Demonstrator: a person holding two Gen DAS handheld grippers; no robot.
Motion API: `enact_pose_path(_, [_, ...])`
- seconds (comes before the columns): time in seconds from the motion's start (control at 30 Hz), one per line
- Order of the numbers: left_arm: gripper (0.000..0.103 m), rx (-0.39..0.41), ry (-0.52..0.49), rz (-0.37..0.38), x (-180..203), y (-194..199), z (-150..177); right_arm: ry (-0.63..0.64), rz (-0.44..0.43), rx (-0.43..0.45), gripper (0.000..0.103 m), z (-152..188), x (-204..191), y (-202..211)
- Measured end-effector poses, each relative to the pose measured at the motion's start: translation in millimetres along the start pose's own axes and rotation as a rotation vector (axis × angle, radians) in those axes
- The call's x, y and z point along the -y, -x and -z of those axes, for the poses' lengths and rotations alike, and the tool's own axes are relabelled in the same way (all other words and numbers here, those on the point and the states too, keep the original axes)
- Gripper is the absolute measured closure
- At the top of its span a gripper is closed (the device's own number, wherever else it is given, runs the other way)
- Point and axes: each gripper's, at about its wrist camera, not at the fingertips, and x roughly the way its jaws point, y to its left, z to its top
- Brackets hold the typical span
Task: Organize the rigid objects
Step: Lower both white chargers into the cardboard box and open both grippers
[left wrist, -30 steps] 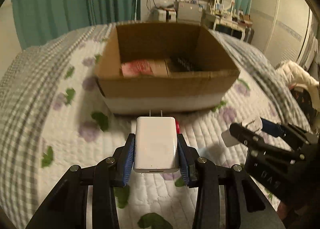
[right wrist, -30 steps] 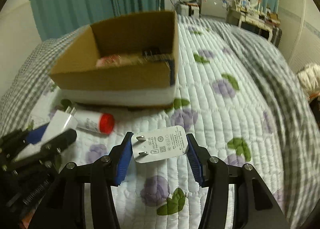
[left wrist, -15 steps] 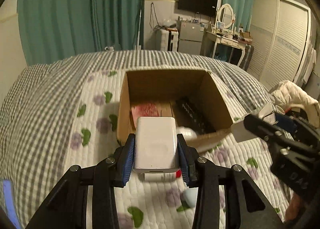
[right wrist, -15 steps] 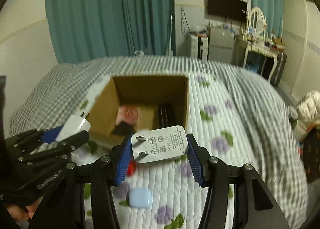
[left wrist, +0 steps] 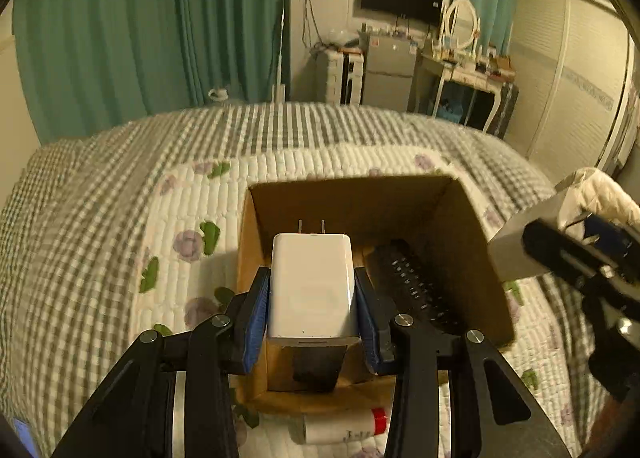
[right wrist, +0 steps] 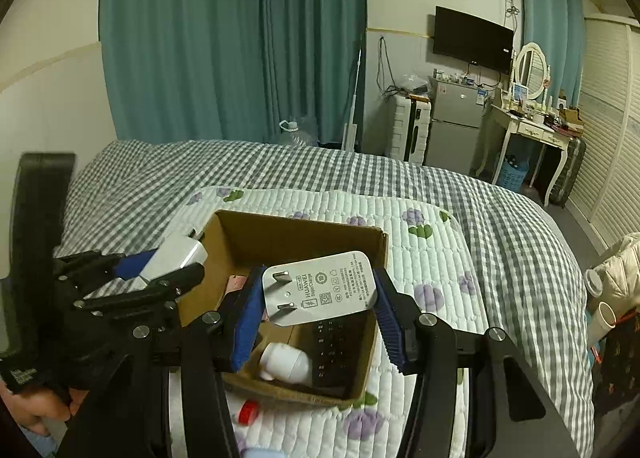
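Both grippers hang over the open box (left wrist: 460,225) on the bed (left wrist: 100,238); the left gripper (left wrist: 312,298) is clamped on a white charger (left wrist: 312,282), blue pads tight on its sides, prongs pointing forward over the box's near left part; the right gripper (right wrist: 316,318) squeezes a second charger (right wrist: 324,290), grey label face and two prongs towards the camera, tilted, above the box's middle; inside, a black remote (left wrist: 416,290) lies along the right wall, a white bottle (right wrist: 286,366) sits by the near wall, something pink (right wrist: 234,284) shows at the left; outside, a red-capped tube (left wrist: 344,426) lies on the quilt just beside the box's near wall.
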Motion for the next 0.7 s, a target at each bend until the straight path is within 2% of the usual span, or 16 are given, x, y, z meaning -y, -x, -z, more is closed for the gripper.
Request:
enact_pose_path(0.17, [0.062,-0.043,-0.022,0.000,6,-29,13,0.013,-0.004,-0.026,0.052,6,4,-27])
enact_pose_path(0.37, [0.060,-0.065,-0.055,0.001,17,-44,23,0.008,-0.015,-0.051,0.052,18,8,-44])
enact_pose_path(0.43, [0.055,-0.061,-0.055,-0.008,18,-44,24,0.012,-0.013,-0.055,0.052,20,7,-46])
enact_pose_path(0.47, [0.048,-0.052,-0.051,-0.014,18,-42,24,0.012,-0.013,-0.055,0.052,21,7,-47])
enact_pose_path(0.6, [0.047,-0.030,-0.031,-0.010,14,-27,18,0.006,-0.019,-0.057,0.052,21,7,-44])
enact_pose_path(0.7, [0.047,-0.009,-0.046,-0.046,8,-15,13,0.003,-0.024,-0.059,0.052,20,6,-42])
